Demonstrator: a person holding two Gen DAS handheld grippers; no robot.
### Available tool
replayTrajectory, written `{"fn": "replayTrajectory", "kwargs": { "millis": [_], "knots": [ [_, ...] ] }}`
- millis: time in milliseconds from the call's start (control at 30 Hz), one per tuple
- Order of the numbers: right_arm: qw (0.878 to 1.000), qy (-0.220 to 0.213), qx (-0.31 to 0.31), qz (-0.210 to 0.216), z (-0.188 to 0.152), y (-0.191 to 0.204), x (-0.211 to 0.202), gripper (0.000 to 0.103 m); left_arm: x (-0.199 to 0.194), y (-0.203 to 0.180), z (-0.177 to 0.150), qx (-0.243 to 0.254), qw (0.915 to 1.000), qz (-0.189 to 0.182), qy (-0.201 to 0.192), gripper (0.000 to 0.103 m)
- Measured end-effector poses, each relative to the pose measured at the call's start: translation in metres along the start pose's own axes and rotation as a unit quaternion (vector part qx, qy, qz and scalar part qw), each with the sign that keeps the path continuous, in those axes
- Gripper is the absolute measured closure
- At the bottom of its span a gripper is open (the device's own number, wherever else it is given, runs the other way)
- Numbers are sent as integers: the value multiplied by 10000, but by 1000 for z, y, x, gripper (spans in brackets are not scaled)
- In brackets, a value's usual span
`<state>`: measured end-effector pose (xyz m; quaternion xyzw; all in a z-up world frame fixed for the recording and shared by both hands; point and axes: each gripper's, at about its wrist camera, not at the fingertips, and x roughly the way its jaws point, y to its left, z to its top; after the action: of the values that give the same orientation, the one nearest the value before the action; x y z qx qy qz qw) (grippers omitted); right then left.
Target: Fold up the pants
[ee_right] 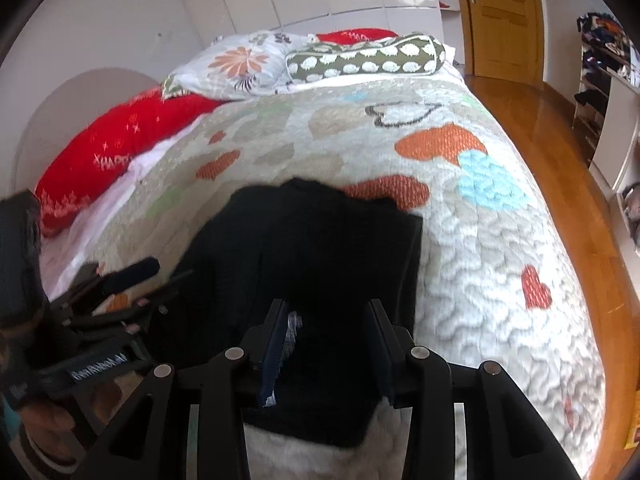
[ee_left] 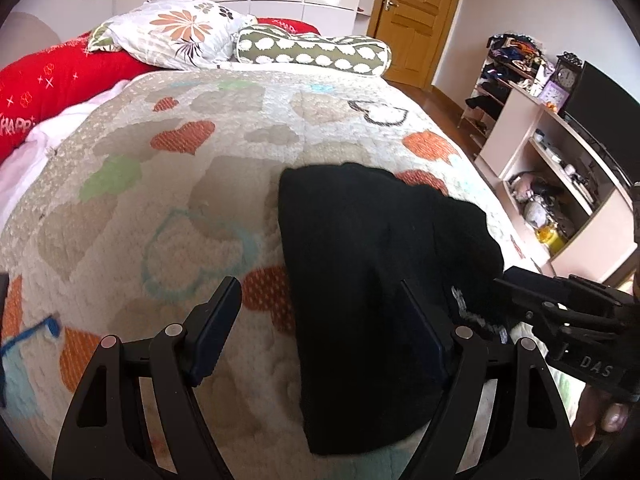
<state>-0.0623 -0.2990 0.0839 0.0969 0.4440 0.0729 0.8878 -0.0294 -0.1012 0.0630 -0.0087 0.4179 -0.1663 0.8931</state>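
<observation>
The black pants lie folded in a compact bundle on the patterned bedspread, near the bed's front edge. My left gripper is open, its right finger over the bundle's left part and its left finger over bare bedspread. The right gripper shows at the right of the left wrist view. In the right wrist view the pants lie right ahead. My right gripper is open, its jaws apart over the bundle's near end. The left gripper shows at the left, blurred.
Pillows and a red cushion lie at the head of the bed. A shelf unit with clutter and a TV stand to the right. Wooden floor runs along the bed's right side toward a door.
</observation>
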Motion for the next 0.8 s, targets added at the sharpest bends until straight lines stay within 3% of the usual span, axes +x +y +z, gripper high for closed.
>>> {"fn": "replayTrajectory", "kwargs": {
  "millis": [167,267,367,467,533,800],
  "knots": [
    [9996,277,71,-74,-26,-5,11,63,10,-1,-16,-27,9999,-32,161,22],
    [9998,155,-41,-121,-33,-3,10,63,9,0,-17,-101,9998,-87,169,22],
    [9999,21,95,127,-26,-11,-3,63,-1,4,-9,-104,9998,-161,94,22],
    [9983,-350,406,220,-19,-26,-18,52,-9,13,0,-213,9993,-313,-47,22],
    [9969,-446,592,280,-15,-38,-17,34,-5,22,7,-384,9977,-550,60,22],
    [9894,-25,1081,970,-12,-70,31,34,34,32,16,-676,9908,-993,618,22]
  ]
}}
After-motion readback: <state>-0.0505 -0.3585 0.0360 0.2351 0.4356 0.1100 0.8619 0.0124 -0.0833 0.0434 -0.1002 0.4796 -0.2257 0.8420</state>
